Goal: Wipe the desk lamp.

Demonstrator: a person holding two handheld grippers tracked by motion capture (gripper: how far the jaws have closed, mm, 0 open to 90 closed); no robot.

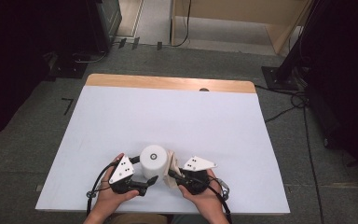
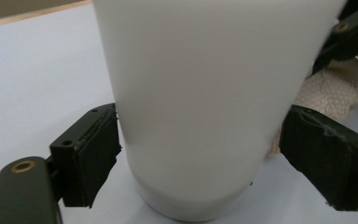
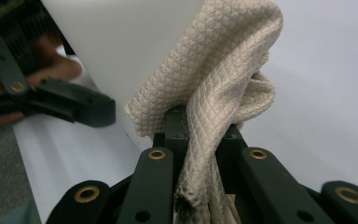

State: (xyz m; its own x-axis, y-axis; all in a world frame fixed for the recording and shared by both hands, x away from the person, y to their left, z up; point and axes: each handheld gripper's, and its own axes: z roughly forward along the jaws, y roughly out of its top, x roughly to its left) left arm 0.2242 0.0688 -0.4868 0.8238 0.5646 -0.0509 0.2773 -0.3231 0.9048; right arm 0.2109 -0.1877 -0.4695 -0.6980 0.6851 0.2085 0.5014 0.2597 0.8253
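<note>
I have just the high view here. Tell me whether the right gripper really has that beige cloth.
Observer: Yes. In the right gripper view the right gripper is shut on the beige waffle-weave cloth, which bunches above its jaws.
Operator: Report where the cloth sits against the cup.
Observer: It is pressed against the side of the tall white plastic cup.
Operator: Now check the left gripper's hold.
Observer: In the left gripper view the left gripper has its jaws on either side of the cup, low on its wall; the pad at the left touches the wall, while contact at the other pad is unclear.
</note>
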